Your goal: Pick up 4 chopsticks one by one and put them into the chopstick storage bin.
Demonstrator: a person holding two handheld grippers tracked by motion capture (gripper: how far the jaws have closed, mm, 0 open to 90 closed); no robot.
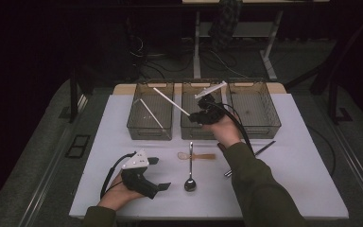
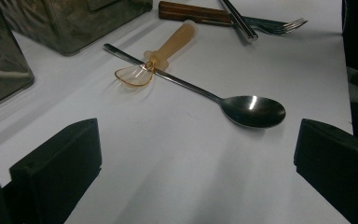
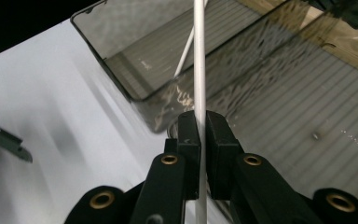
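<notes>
My right gripper (image 1: 194, 115) hangs over the middle bin (image 1: 201, 135), shut on a thin white stick (image 1: 170, 100) that slants up and left across the rim of the left bin (image 1: 150, 135). In the right gripper view the jaws (image 3: 203, 128) pinch that stick (image 3: 199, 56), which points at the left bin, where a second white stick (image 3: 184, 60) lies. My left gripper (image 1: 158, 173) rests low at the table's front left, open with nothing between its jaws (image 2: 198, 149). Ahead of it a metal spoon (image 2: 251, 111) lies across an amber plastic spoon (image 2: 168, 49).
A third smoky bin (image 1: 254, 124) stands at the back right. Near the right forearm lie a fork (image 2: 279, 25), a wooden-handled utensil (image 2: 191, 13) and metal sticks (image 1: 250, 158). The metal spoon (image 1: 190, 177) sits near the front middle of the white table (image 1: 302, 189).
</notes>
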